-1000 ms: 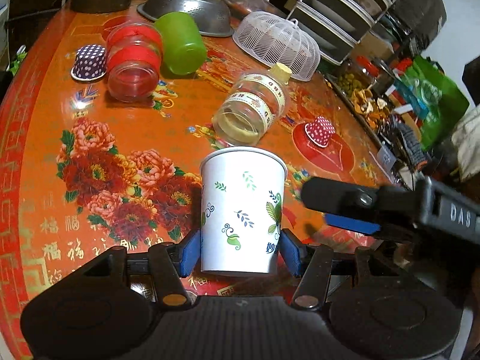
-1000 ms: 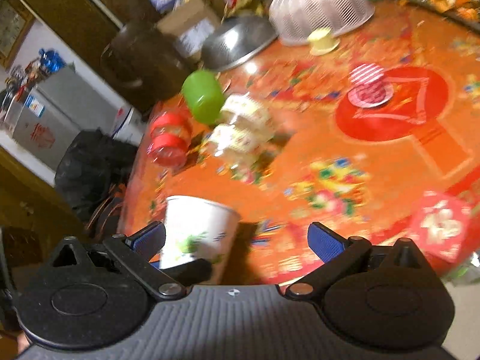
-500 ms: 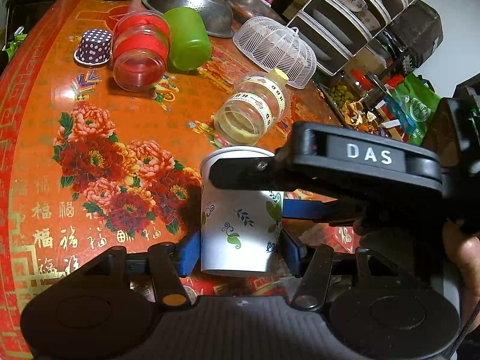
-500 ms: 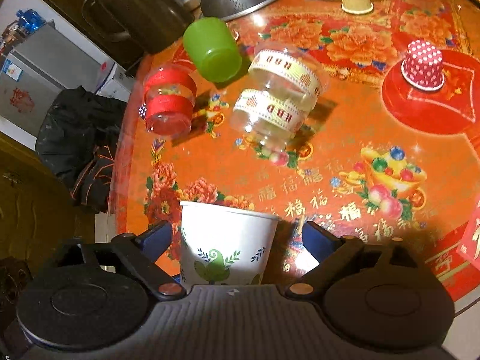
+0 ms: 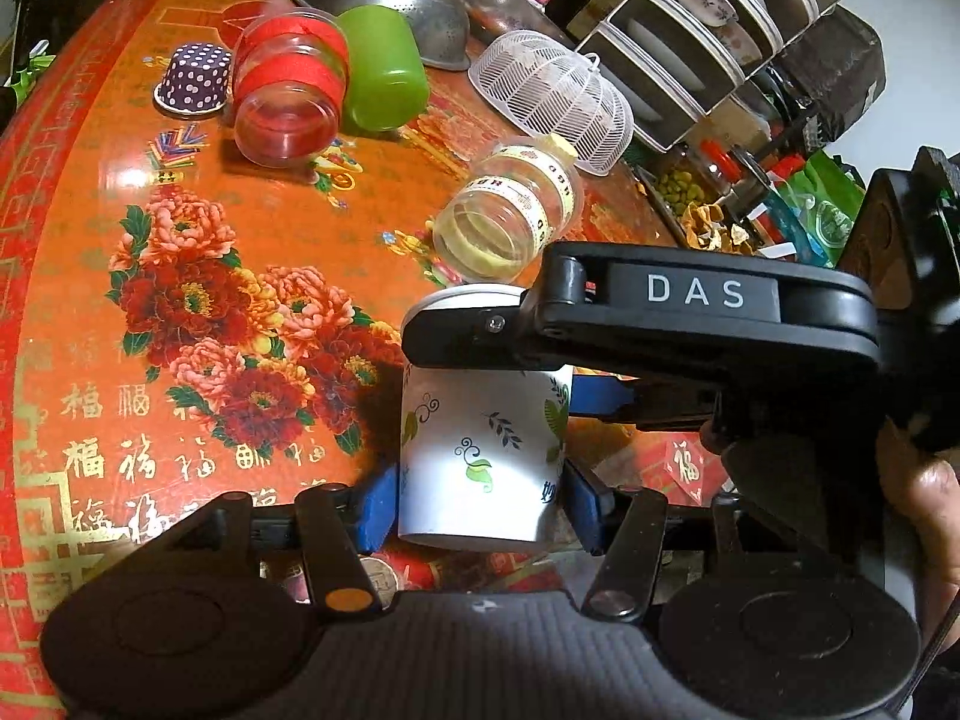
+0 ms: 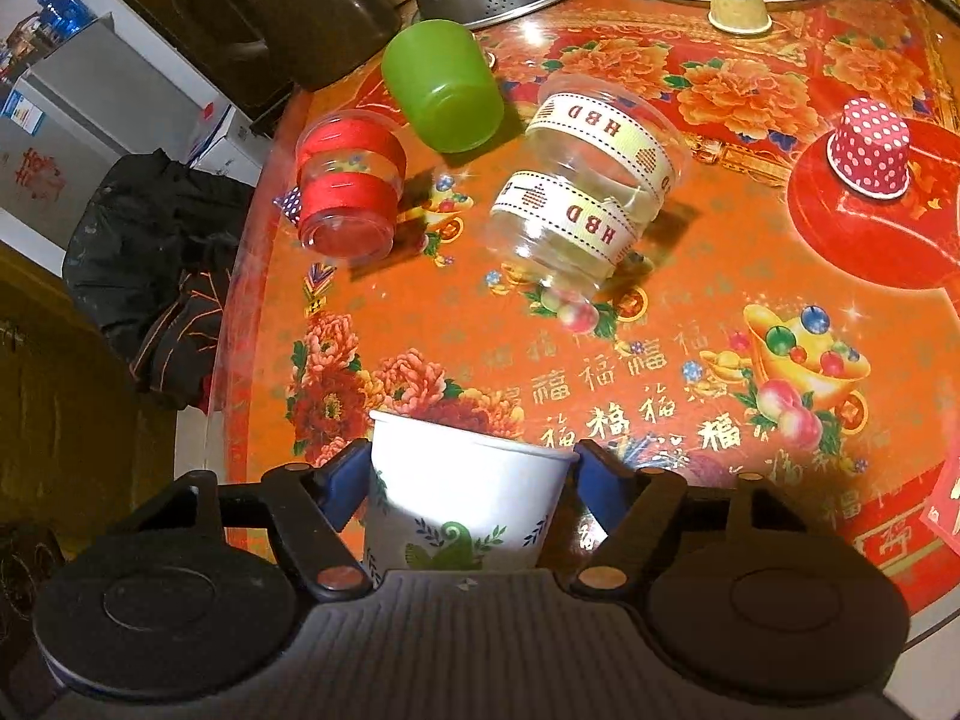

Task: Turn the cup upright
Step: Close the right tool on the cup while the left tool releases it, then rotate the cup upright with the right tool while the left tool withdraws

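Observation:
A white paper cup (image 5: 480, 450) with green leaf prints stands between the blue pads of my left gripper (image 5: 480, 504), which is shut on its lower end above the near table edge. My right gripper (image 6: 471, 480) comes in from the right and closes around the cup's upper end (image 6: 462, 486); its pads touch or nearly touch both sides. In the left wrist view the right gripper's black finger (image 5: 630, 330) crosses over the cup's top.
On the orange floral table (image 5: 180, 300) lie a clear jar with HBD ribbon (image 6: 588, 198), a red-banded jar (image 6: 348, 198) and a green cup (image 6: 444, 90). Behind are a white mesh cover (image 5: 552, 102), a metal colander (image 5: 384, 6) and small polka-dot cups (image 6: 870, 150).
My right gripper has swung in from the right over the cup and narrowed its jaws around the cup's upper end. My left gripper has kept holding the cup.

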A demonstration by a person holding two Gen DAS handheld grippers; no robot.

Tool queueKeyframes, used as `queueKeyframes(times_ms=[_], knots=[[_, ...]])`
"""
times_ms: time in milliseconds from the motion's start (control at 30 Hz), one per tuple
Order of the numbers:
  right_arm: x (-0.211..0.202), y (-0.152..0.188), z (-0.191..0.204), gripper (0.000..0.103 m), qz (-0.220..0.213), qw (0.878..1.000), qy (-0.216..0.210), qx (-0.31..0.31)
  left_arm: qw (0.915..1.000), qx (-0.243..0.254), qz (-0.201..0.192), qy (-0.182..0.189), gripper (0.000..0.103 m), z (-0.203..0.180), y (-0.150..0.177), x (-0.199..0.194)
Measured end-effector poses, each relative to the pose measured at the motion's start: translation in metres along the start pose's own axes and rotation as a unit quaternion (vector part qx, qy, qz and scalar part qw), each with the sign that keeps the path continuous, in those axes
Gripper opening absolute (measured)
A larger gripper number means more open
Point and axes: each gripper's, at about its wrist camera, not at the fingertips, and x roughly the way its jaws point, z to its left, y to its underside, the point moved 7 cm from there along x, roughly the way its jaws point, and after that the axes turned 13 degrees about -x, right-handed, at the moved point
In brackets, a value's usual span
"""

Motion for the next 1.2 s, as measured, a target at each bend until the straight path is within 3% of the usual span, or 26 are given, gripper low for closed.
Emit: queueKeyframes(times_ms=[200,267,333,467,700,933,1200], knots=[[0.000,-0.001,-0.002,0.072,-0.004,1.000,-0.004,0.002,0.9999,0.007,-0.008,0.001,0.062,-0.001,0.001,0.000],[0.000,-0.001,-0.002,0.072,-0.005,1.000,-0.003,0.003,0.9999,0.010,-0.008,0.008,0.070,-0.002,0.003,-0.001],[0.001,-0.002,-0.003,0.072,-0.005,1.000,-0.003,0.003,0.9996,0.016,-0.009,0.023,0.085,-0.003,0.009,-0.006],[0.001,-0.003,-0.003,0.072,-0.005,1.000,-0.008,0.003,0.9975,0.048,-0.039,0.034,0.085,0.004,0.022,-0.027],[-0.003,0.003,-0.004,0.072,-0.016,1.000,-0.005,-0.006,0.9916,0.054,-0.110,0.041,0.087,0.026,0.020,-0.076],[-0.012,0.003,0.000,0.072,-0.027,0.999,0.005,-0.021,0.9889,0.041,-0.134,0.050,0.086,0.032,0.005,-0.088],[-0.031,0.001,0.002,0.072,-0.071,0.995,0.051,-0.055,0.9881,0.038,-0.139,0.055,0.087,0.034,0.001,-0.088]])
